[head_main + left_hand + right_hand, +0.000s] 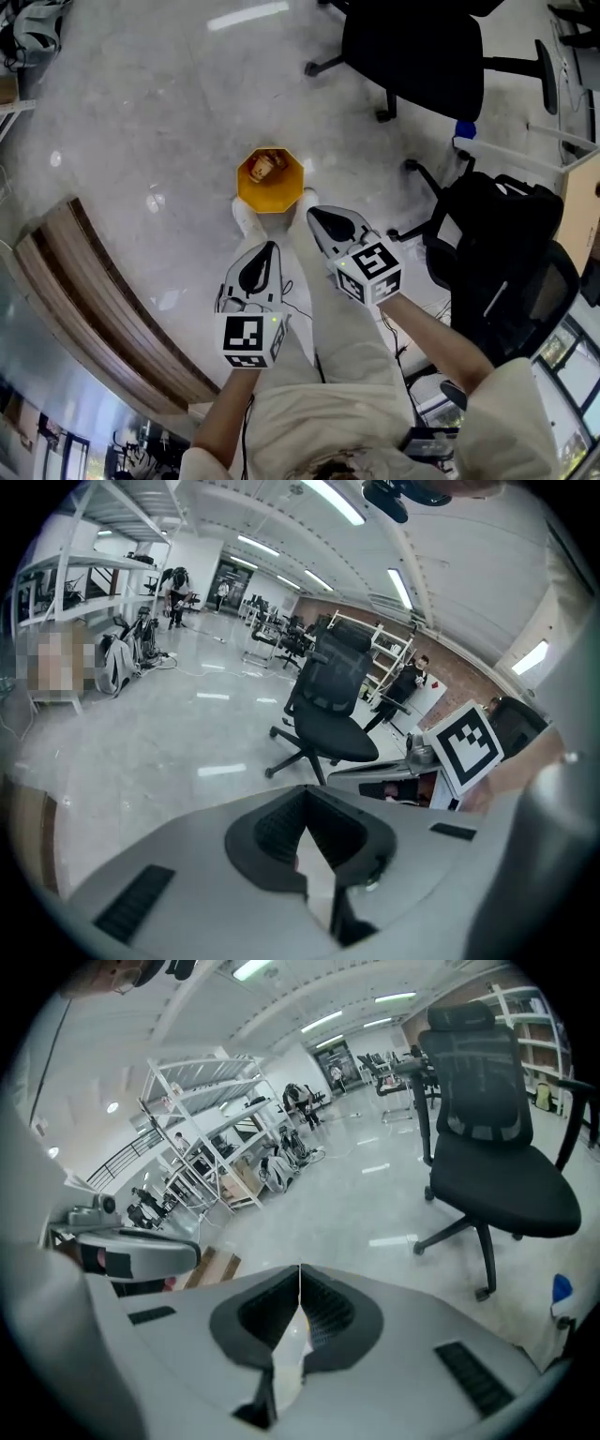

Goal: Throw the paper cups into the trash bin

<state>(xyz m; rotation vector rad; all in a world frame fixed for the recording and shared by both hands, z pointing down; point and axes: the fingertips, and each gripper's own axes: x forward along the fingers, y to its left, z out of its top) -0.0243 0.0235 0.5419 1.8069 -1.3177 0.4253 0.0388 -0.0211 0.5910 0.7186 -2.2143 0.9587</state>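
Note:
A yellow octagonal trash bin (pixel 246 192) stands on the grey floor in front of the person's feet, with a crumpled paper cup (pixel 264 166) lying inside it. My left gripper (pixel 271 247) is held at waist height, nearer than the bin, jaws together and nothing between them (pixel 306 789). My right gripper (pixel 313 213) hovers beside it on the right, its tip just short of the bin's near rim. Its jaws also meet with nothing held (pixel 300 1267). No cup is in either gripper.
A black office chair (pixel 422 47) stands at the far right, and another black chair (pixel 497 253) is close on the right. A curved wooden ledge (pixel 103 300) runs along the left. A blue object (pixel 466 129) sits by a white table edge.

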